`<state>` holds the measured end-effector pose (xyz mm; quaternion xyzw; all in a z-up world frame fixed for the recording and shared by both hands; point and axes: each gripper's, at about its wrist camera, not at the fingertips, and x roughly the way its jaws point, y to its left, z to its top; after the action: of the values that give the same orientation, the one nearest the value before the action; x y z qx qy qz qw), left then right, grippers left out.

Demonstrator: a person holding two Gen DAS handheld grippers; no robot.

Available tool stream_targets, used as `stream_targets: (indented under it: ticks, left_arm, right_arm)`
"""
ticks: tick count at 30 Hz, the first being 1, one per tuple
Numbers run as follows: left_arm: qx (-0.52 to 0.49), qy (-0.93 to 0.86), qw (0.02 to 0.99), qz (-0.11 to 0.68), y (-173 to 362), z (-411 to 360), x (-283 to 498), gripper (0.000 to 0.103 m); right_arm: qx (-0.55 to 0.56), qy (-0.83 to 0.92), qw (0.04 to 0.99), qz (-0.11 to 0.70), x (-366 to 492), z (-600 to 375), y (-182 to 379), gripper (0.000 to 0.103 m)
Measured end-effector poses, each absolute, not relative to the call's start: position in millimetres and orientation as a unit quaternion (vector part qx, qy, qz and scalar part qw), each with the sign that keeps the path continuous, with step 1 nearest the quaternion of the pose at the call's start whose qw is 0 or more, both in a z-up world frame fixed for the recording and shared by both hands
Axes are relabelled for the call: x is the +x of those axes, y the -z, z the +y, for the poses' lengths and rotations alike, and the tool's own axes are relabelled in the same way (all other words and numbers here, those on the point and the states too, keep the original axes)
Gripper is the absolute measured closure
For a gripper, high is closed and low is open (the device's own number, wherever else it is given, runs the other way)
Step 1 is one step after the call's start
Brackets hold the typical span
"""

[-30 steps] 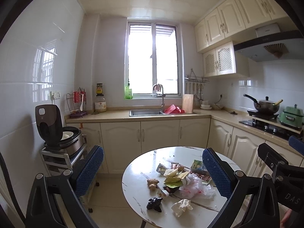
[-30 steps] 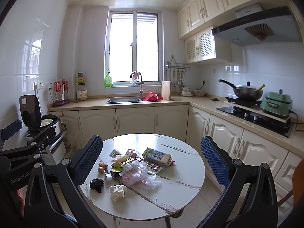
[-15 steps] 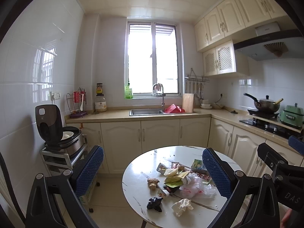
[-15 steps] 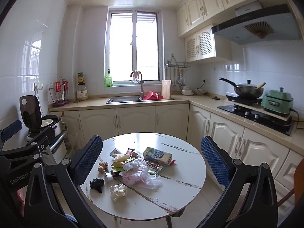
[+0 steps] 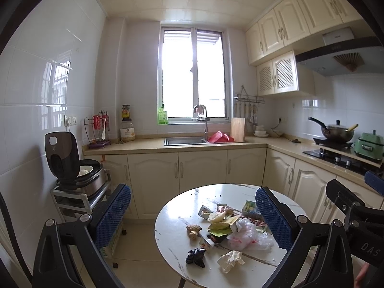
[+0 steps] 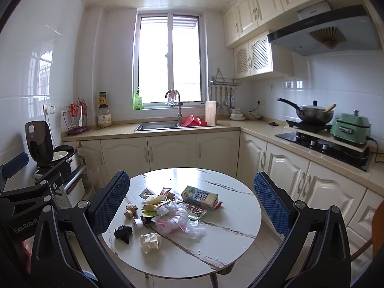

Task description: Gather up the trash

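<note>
Trash lies heaped on a round white marble table (image 6: 225,240): a clear plastic bag (image 6: 176,219), a crumpled tissue (image 6: 150,242), a black wad (image 6: 123,233), a green drink carton (image 6: 200,196), ginger pieces (image 6: 129,211) and wrappers. The left wrist view shows the same plastic bag (image 5: 248,235), tissue (image 5: 230,260) and black wad (image 5: 195,258). My left gripper (image 5: 193,213) hangs open well above and short of the table. My right gripper (image 6: 192,202) is likewise open, holding nothing, with the pile seen between its fingers.
A rice cooker (image 5: 76,168) on a small rack stands left of the table. Cream cabinets and a counter with a sink (image 6: 157,126) run along the back. A stove with a wok (image 6: 312,115) and a green appliance (image 6: 351,127) line the right side.
Both views have barely shifted; the grippers hold nearly still and stay open.
</note>
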<state>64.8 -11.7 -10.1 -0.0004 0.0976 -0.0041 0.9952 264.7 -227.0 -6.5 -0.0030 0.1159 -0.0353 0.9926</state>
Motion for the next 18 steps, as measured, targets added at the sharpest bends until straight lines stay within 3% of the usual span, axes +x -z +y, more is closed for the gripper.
stream_targets:
  ticks: [18]
  left_arm:
    - [0.005,0.007,0.995,0.102,6.3,-14.8,69.4,0.001]
  right_arm:
    - [-0.001,0.041,0.992,0.117,268.8,-227.6,10.6,0.000]
